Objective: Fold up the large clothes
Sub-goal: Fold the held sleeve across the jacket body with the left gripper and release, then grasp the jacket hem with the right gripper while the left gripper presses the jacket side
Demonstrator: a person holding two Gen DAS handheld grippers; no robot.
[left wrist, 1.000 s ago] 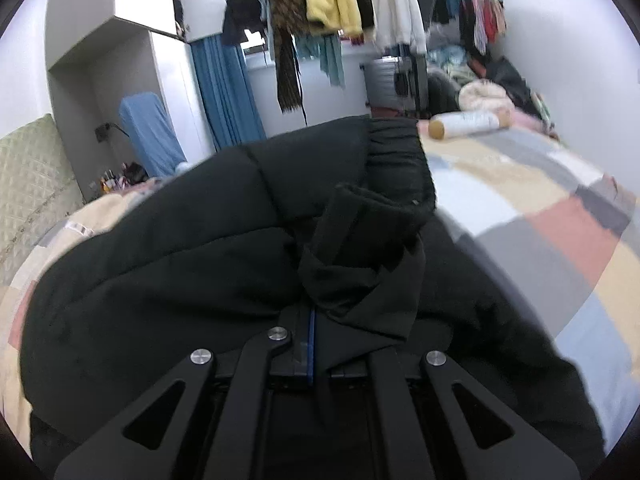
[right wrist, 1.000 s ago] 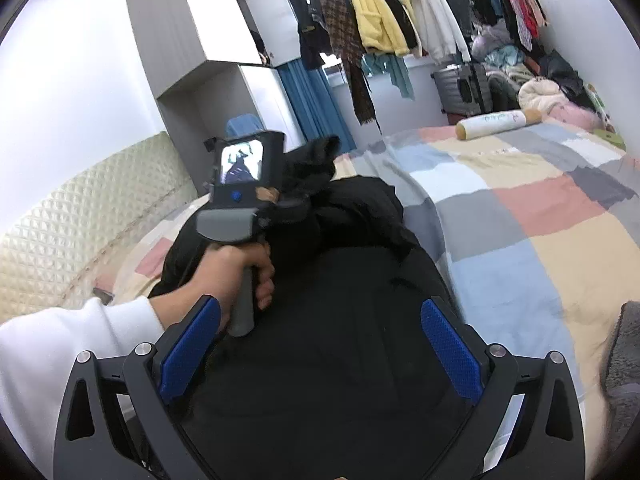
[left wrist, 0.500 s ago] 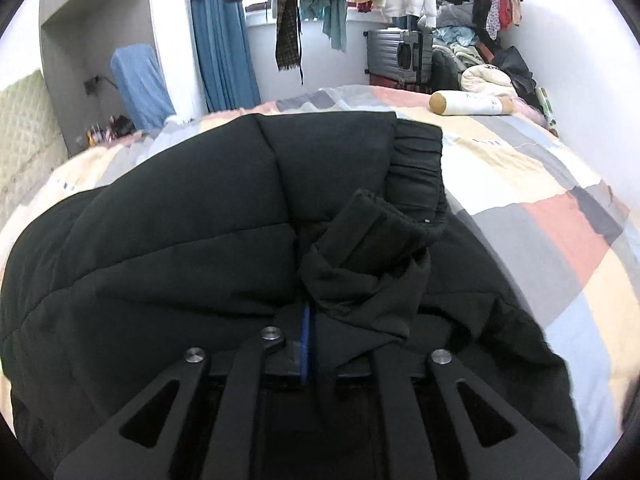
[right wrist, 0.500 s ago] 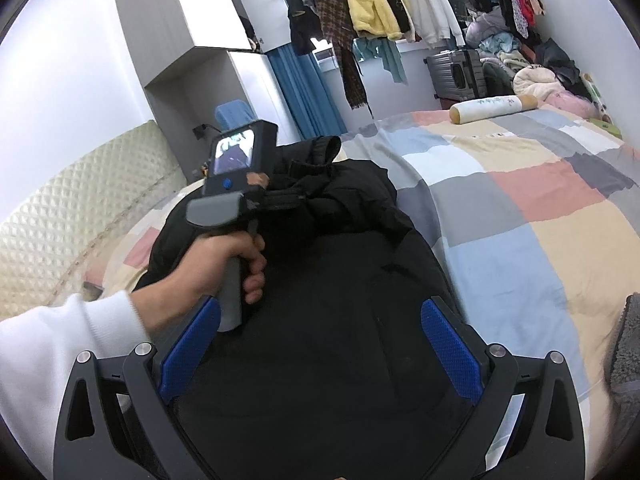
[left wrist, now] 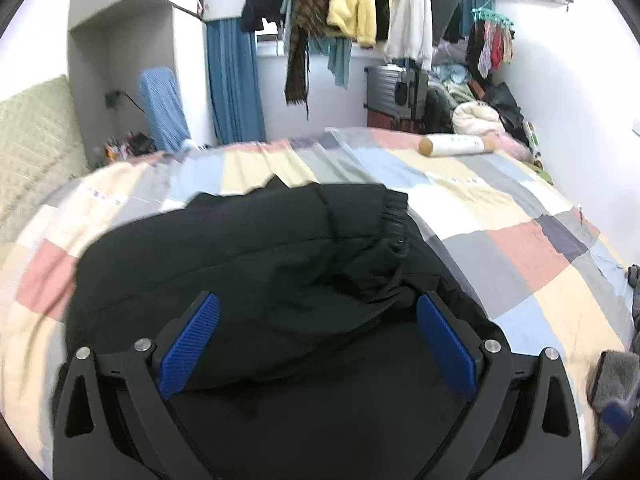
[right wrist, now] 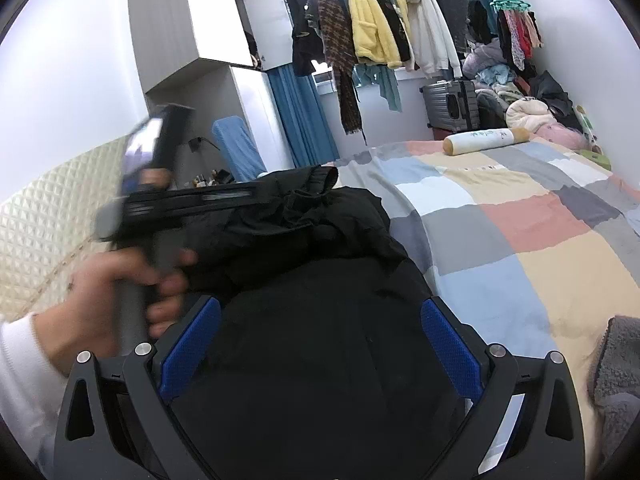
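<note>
A large black padded jacket [left wrist: 280, 264] lies bunched on the patchwork bed; it also shows in the right wrist view [right wrist: 320, 340]. Its elastic cuff or hem [left wrist: 394, 220] is folded over on top. My left gripper [left wrist: 316, 332] is open and empty just above the jacket, blue pads wide apart. My right gripper [right wrist: 320, 340] is open and empty over the near part of the jacket. In the right wrist view the left gripper [right wrist: 192, 200], blurred, is held by a hand at the left, above the jacket's folded part.
The bed has a patchwork cover [left wrist: 520, 248] with a cylindrical bolster [left wrist: 456, 145] at its far side. A grey fleece item [right wrist: 616, 376] lies at the right. A quilted headboard [right wrist: 44, 216] is at the left. Clothes hang on a rack [right wrist: 380, 20] beyond, near a suitcase [right wrist: 450, 104].
My left gripper has opened and let go of the jacket fold it was pinching, which now lies on the jacket. The left gripper has lifted back. The right gripper has stayed open.
</note>
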